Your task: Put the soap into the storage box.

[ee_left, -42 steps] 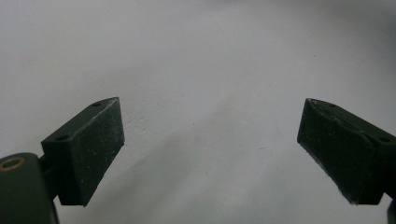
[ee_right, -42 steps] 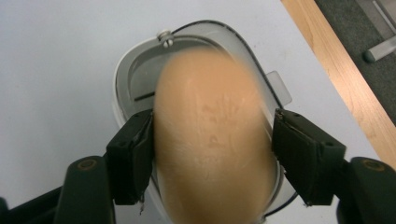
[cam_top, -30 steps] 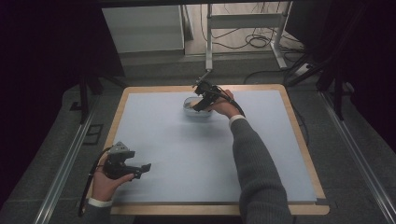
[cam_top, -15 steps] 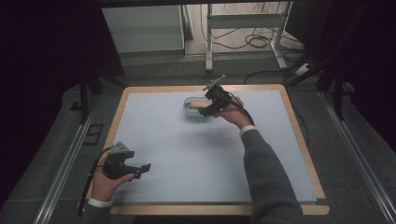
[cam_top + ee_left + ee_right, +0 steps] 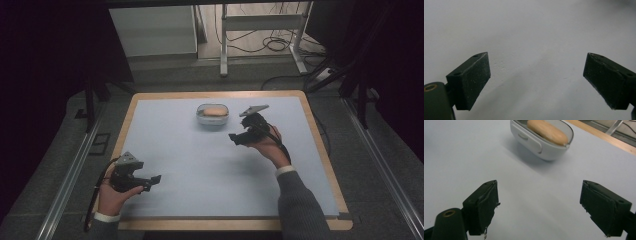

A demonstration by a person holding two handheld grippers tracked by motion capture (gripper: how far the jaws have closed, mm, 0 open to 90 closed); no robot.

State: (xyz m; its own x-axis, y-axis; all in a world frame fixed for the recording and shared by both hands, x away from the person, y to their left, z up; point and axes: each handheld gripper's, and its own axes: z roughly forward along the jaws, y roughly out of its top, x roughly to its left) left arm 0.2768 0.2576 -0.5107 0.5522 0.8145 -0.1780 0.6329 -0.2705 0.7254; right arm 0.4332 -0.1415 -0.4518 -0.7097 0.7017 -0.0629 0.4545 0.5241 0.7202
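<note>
Ahead of your right tool [image 5: 539, 207], beyond its left jaw, sits the white bowl [image 5: 536, 142] with the bread roll [image 5: 547, 131] inside. Its jaws have just been opening and stand wide with nothing between them. Clear the rim without nudging the bowl. Your left tool [image 5: 150, 181] rests wide open and empty over the worktop [image 5: 200, 165].

Wood-edged table [image 5: 315, 150], pale blue sheet [image 5: 200, 170] covering its top, white container [image 5: 212, 119] on the sheet, upper centre of frame
</note>
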